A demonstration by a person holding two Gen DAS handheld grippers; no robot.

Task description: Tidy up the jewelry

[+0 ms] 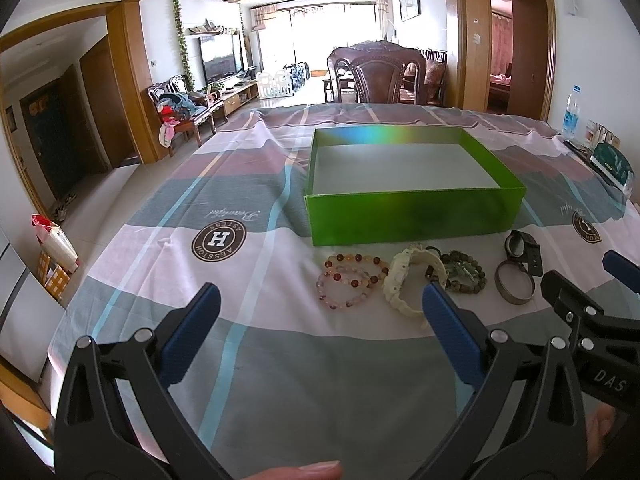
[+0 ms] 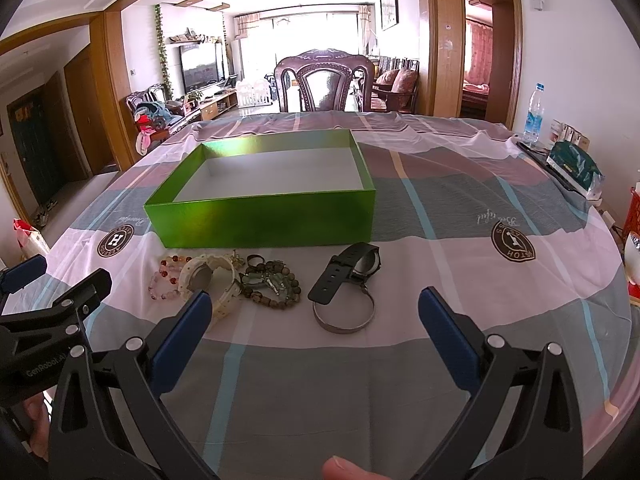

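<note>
Lying ahead of both pairs of blue fingers, a striped tablecloth (image 1: 280,360) covered the table, and on it, beyond the fingertips, stood an open green box (image 2: 260,216) whose white floor held nothing. Between the box's near wall and the fingertips lay a row of jewelry. The left gripper (image 1: 320,304) hovered above the cloth with its fingers spread wide and nothing between them; the right gripper (image 2: 316,308) was likewise spread wide and held nothing. Just beyond the right gripper's fingers lay a black watch (image 2: 352,268), its strap end touching a silver bangle (image 2: 344,316) that sat nearer the fingertips. A white watch (image 1: 404,284) lay just ahead of the left gripper's right finger, partly hidden behind that finger's tip. Beside it were a green beaded bracelet (image 2: 276,284) and, furthest toward the left gripper's left finger, red and pink beaded bracelets (image 1: 352,280), stacked and touching. As a judgement, no piece had yet been boxed, so the first pick was the step in hand. The bangle looked the easiest for the right gripper: straddle one side of the rim, close gently, and lift straight up so the touching watch strap was not dragged along.
</note>
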